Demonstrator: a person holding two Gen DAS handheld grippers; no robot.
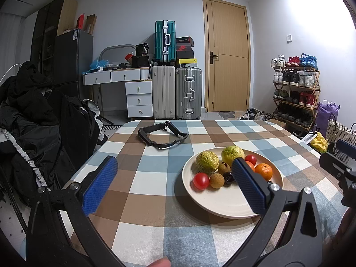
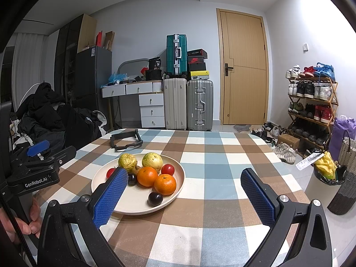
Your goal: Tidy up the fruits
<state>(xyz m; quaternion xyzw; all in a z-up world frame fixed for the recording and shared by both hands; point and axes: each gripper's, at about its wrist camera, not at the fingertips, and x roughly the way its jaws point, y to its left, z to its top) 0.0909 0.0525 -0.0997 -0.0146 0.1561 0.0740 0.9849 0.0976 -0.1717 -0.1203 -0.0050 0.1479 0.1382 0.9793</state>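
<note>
Left hand-held gripper (image 1: 175,184) finger hiding one orange (image 1: 249,165), plate (image 1: 224,207) edge

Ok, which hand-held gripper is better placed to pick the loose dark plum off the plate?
Probably the right hand-held gripper: open, and the plum sits unobstructed at the plate's near edge just ahead of it.

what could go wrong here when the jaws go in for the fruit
The fruit is round and packed together on the plate, so gripping one orange could nudge the dark plum near the rim and roll it off. The cherry tomatoes look soft; closing the jaws hard may crush them.
</note>
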